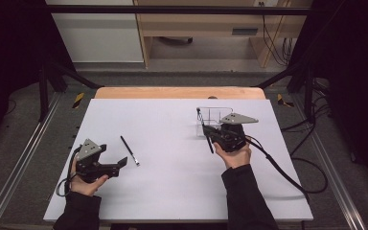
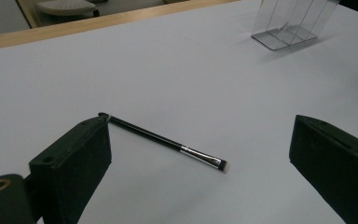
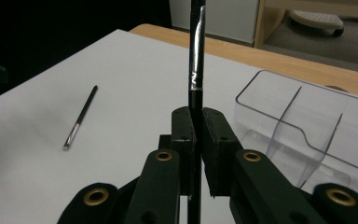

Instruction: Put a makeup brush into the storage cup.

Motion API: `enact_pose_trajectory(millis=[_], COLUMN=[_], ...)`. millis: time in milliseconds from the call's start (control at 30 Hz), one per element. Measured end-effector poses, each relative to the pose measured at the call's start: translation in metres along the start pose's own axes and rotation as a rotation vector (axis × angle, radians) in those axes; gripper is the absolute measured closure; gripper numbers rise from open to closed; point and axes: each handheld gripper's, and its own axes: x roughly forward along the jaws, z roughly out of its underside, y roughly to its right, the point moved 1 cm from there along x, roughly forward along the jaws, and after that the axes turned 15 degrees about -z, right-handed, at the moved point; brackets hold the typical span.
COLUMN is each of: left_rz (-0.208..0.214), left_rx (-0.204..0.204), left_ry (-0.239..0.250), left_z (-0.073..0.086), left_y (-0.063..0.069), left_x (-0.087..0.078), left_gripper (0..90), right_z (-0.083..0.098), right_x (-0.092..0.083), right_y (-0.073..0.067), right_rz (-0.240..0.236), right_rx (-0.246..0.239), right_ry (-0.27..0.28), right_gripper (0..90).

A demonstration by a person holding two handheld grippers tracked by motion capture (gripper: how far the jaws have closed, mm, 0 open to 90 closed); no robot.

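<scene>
My right gripper [image 3: 193, 123] has its jaws closed tight on a thin black brush [image 3: 196, 70], which stands upright between the pads, just beside the clear plastic organizer [image 3: 307, 135] at the far right of the white table [image 1: 172, 182]. My left gripper [image 2: 200, 158] is wide open and holds nothing. A second black brush [image 2: 168, 140] lies flat on the table in front of its jaws.

Held brush [image 3: 196, 60]: top cut off by right gripper view's upper edge. Clear organizer [image 2: 294, 23]: upper part cropped in left gripper view.
</scene>
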Motion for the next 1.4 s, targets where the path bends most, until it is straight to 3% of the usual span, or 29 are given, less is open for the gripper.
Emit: enact_pose_trajectory(millis=[500,933,1400], left_rz=[-0.001,0.002,0.003], left_rx=[-0.006,-0.012,-0.01], left_ry=[0.003,0.009,0.007], left_z=[0.0,-0.001,0.0], left_y=[-0.001,-0.001,-0.001], left_x=[-0.001,-0.001,-0.001], left_gripper=[4.6,4.6,4.6], right_z=[-0.015,-0.03,-0.038], right_x=[-0.01,-0.015,-0.012], right_y=[0.013,0.03,0.044], right_rz=[0.043,0.093,0.169], right_rx=[0.009,0.025,0.028], right_ry=[0.159,0.232,0.256], right_gripper=[84.4,84.4,84.4])
